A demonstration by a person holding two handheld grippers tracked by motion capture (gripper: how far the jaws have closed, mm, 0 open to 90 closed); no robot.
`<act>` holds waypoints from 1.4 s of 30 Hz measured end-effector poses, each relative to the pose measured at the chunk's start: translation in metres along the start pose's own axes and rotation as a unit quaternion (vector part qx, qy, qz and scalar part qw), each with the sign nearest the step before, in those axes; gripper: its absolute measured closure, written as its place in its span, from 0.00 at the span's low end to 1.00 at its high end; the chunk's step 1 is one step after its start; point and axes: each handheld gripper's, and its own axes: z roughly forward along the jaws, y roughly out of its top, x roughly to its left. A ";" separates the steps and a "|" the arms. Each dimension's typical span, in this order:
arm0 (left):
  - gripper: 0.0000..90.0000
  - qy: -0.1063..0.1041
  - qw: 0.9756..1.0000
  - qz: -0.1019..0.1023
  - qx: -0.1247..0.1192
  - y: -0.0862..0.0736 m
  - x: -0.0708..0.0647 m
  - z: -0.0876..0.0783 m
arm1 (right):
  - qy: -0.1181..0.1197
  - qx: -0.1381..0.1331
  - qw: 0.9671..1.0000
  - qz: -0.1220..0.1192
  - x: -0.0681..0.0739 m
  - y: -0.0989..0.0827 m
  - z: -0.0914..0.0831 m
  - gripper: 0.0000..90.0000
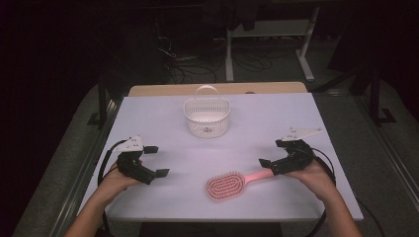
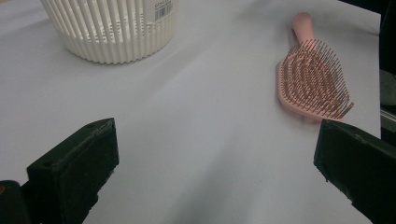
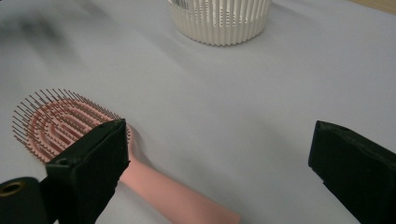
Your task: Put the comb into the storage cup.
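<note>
A pink hairbrush (image 1: 226, 186) lies bristles up near the table's front edge, its handle pointing right. My right gripper (image 1: 272, 154) stands open over the handle end. In the right gripper view the handle (image 3: 173, 196) runs beside and under the left jaw, with the brush head (image 3: 60, 123) beyond it and neither pad pressing on it. My left gripper (image 1: 155, 161) is open at the front left, with nothing between its jaws. From the left gripper view, the brush (image 2: 313, 81) lies ahead to the right. A white slotted basket (image 1: 207, 118) with a handle stands at the middle back.
The white table top (image 1: 276, 113) ends just in front of the brush. A wooden edge (image 1: 163, 90) shows behind it. Beyond that, desk legs (image 1: 230, 54) and cables lie on a dark floor. The basket's wall (image 2: 112, 28) (image 3: 219, 21) stands far ahead of both grippers.
</note>
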 end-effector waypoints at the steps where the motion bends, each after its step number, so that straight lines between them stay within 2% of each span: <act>1: 0.00 0.000 1.000 0.000 0.000 0.000 0.000 0.000 | 0.000 0.001 1.000 0.000 0.000 0.001 0.001 0.06; 23: 0.00 -0.001 1.000 0.000 0.006 -0.001 0.000 0.003 | 0.005 0.019 1.000 0.005 -0.011 0.023 0.014 0.22; 26: 0.00 -0.002 1.000 0.002 0.007 -0.001 0.000 0.003 | 0.010 0.021 1.000 0.009 -0.014 0.026 0.016 0.32; 28: 0.00 -0.001 1.000 0.001 0.006 0.000 0.000 0.003 | 0.011 0.021 1.000 0.010 -0.015 0.026 0.017 0.34; 30: 0.00 -0.001 1.000 0.001 0.005 0.000 0.000 0.002 | 0.009 0.024 1.000 0.012 -0.016 0.026 0.016 0.42; 31: 0.00 -0.001 1.000 0.000 0.004 0.000 0.000 0.001 | 0.009 0.024 1.000 0.012 -0.016 0.026 0.016 0.42; 34: 0.00 0.000 1.000 0.000 0.004 0.000 0.001 0.001 | 0.013 0.026 1.000 0.013 -0.017 0.025 0.015 0.52; 35: 0.00 0.000 1.000 0.000 0.004 0.000 0.001 0.001 | 0.011 0.033 0.999 0.011 -0.017 0.024 0.016 0.61; 36: 0.00 0.000 1.000 -0.001 0.003 0.000 0.001 0.001 | 0.011 0.033 0.999 0.011 -0.017 0.024 0.016 0.61; 38: 0.00 0.000 1.000 0.002 0.005 0.000 0.000 0.002 | 0.018 0.045 0.999 0.006 -0.018 0.023 0.018 0.72; 40: 0.00 -0.001 1.000 0.002 0.006 0.000 0.000 0.002 | 0.020 0.050 0.999 0.005 -0.019 0.022 0.019 0.75; 42: 0.00 -0.001 1.000 0.003 0.006 0.000 -0.001 0.002 | 0.020 0.057 0.998 0.007 -0.019 0.022 0.020 0.82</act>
